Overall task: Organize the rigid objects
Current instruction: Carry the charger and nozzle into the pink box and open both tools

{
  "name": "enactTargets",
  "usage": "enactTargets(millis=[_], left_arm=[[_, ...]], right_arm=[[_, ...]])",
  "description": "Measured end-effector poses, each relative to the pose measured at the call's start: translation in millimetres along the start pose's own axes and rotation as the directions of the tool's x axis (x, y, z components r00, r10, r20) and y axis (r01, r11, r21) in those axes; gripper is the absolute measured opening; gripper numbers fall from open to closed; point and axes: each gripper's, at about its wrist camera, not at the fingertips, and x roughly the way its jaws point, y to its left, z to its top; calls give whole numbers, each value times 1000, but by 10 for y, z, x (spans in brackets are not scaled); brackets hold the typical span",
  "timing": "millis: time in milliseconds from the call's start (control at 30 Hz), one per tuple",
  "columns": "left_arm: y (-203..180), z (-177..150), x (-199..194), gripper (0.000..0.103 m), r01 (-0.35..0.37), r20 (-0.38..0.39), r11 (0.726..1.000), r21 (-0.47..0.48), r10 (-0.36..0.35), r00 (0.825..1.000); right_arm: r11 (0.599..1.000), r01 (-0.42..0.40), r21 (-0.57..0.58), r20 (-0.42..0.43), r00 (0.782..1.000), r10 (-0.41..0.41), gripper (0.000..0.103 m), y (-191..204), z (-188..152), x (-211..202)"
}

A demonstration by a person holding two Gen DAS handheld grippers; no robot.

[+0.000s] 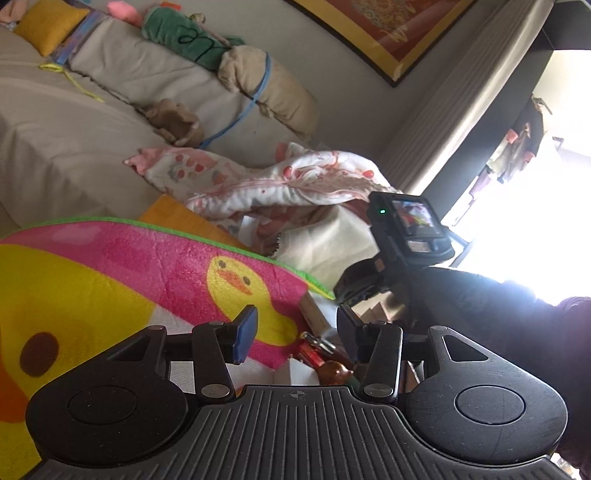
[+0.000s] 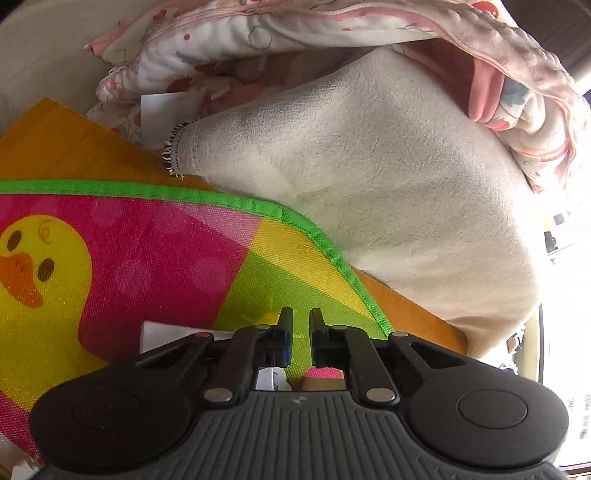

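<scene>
My left gripper (image 1: 297, 330) is open and empty above a pink and yellow duck mat (image 1: 147, 266). Below its fingers lie small rigid objects: a red lighter (image 1: 309, 355), a metal-tipped item (image 1: 321, 343) and a brown wooden figure (image 1: 334, 373). The right gripper unit (image 1: 402, 236) with its camera shows at the right of the left wrist view. In the right wrist view my right gripper (image 2: 300, 325) has its fingers almost together with a narrow gap and nothing between them, above the duck mat (image 2: 147, 266). A white paper piece (image 2: 162, 334) lies just left of it.
An orange board (image 2: 55, 144) lies under the mat. A cream blanket (image 2: 388, 177) and a pink patterned quilt (image 2: 295, 33) are bunched beyond it. A bed with pillows (image 1: 110, 74) and a framed picture (image 1: 384, 29) lie behind. A bright window (image 1: 517, 221) is at right.
</scene>
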Motion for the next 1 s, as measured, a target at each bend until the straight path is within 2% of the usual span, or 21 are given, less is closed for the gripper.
enactTargets(millis=[267,433,500,567,633,700,733,900,1000], left_arm=[[60,12,-7,52,-48,10,999,-13,48,999],[72,6,18,52,-40,-7,999,-17,40,999],[76,-1,22,52,-28,-17,999,-21,28,999],[82,-6,28,52,-22,-22,999,-23,22,1000],[81,-17,34,52,-22,-27,999,-27,21,999],[93,-19,38,52,-20,-32,999,-34,19,999],[97,-21,42,52,-19,-34,999,-38,18,999],[109,-25,70,52,-14,-44,999,-49,12,999],[117,-22,75,52,-19,-42,999,-50,17,999]], right_arm=[[998,-48,-43,-6,999,47,5,52,-213,-177],[991,-106,75,28,994,105,7,-151,-70,-218],[977,-185,111,34,983,182,15,-202,-15,-198],[953,-265,149,52,964,260,40,-216,-6,-159],[955,-265,134,55,964,260,47,-173,26,-123],[966,-235,112,35,972,232,48,-136,42,-53],[962,-244,120,33,970,242,53,-161,51,-35],[914,-354,196,-16,931,364,54,-345,18,78],[923,-355,151,-1,933,359,53,-278,-42,15]])
